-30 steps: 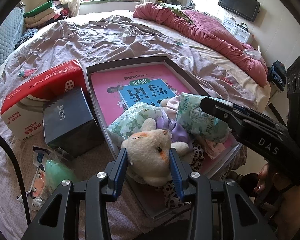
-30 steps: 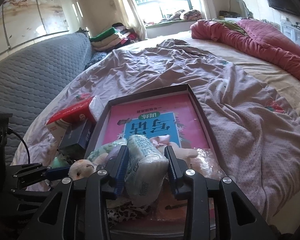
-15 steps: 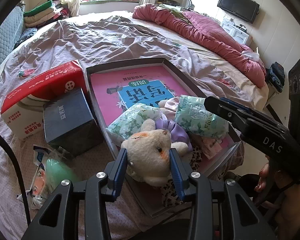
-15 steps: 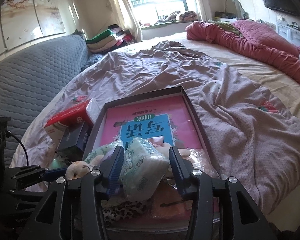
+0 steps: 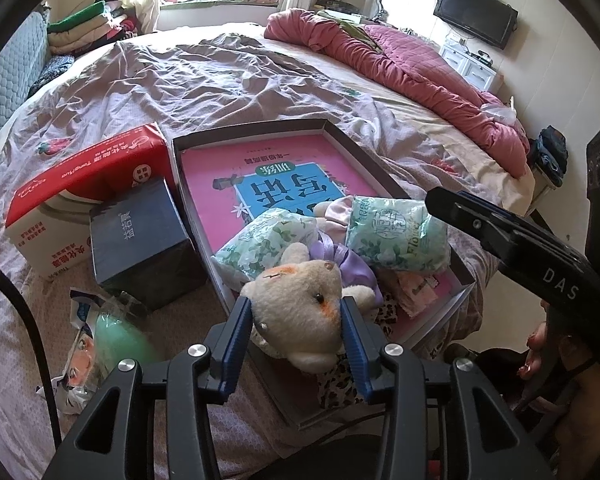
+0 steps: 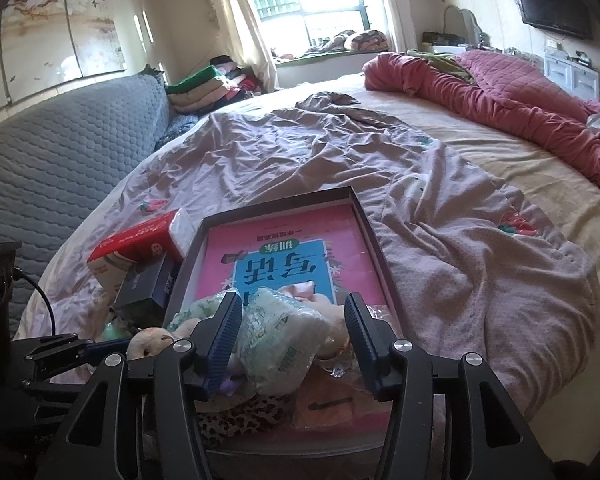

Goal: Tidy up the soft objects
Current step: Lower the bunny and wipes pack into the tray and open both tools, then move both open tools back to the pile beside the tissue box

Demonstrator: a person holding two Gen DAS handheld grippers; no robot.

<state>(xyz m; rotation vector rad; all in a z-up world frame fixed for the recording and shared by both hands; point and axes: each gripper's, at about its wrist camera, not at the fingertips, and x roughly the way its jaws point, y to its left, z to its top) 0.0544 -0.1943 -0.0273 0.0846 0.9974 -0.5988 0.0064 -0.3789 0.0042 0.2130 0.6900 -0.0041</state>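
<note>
a: what does each claw do?
b: the left gripper (image 5: 296, 322) clamps the plush bear (image 5: 300, 312) over the tray's (image 5: 256, 130) near edge. the right gripper (image 6: 292, 334) has just been opening; the tissue pack (image 6: 280, 336) lies loose between its pads.
a: around them?
b: a dark box (image 5: 140, 236) and a red carton (image 5: 80, 184) stand beside the tray. the right gripper's side reads "das".

My right gripper (image 6: 294, 334) just opened off the crinkly green-white tissue pack (image 6: 278, 338), sitting in the shallow dark tray (image 6: 374, 242).
</note>
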